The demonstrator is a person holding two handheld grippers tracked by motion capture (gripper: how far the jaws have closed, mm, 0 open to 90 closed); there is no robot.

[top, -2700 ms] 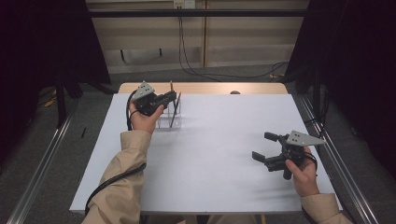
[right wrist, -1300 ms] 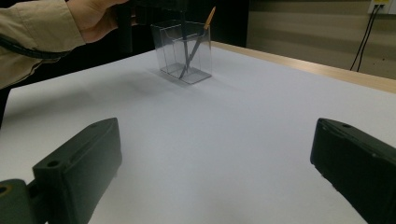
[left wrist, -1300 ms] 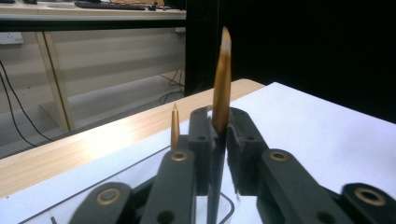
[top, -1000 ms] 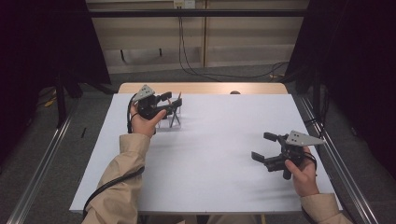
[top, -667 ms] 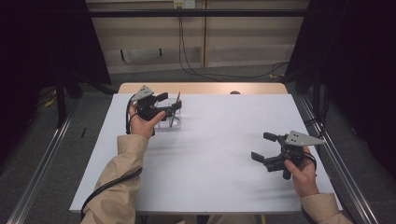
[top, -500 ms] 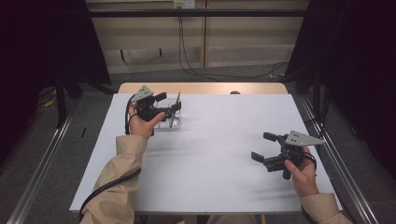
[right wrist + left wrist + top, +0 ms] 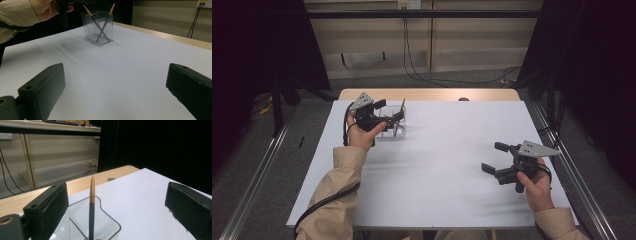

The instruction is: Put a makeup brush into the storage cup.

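Pen (image 7: 91,207) stands in holder (image 7: 110,221), released | your left gripper (image 7: 117,205) jaws just opened, spread around it | right gripper (image 7: 113,92) spread, idle | placing looks done.

L tool (image 7: 388,117) just opened wide; R tool (image 7: 495,158) open.

Table (image 7: 432,200) under white sheet, pale wood strip (image 7: 427,94) bare along far edge. Small dark spot (image 7: 463,99) on that wood. Clear plastic holder (image 7: 393,127) stands on white surface, far left part, upright. Two pens inside it, crossed, gold tips up. Rest of sheet plain white, soft shadows only.
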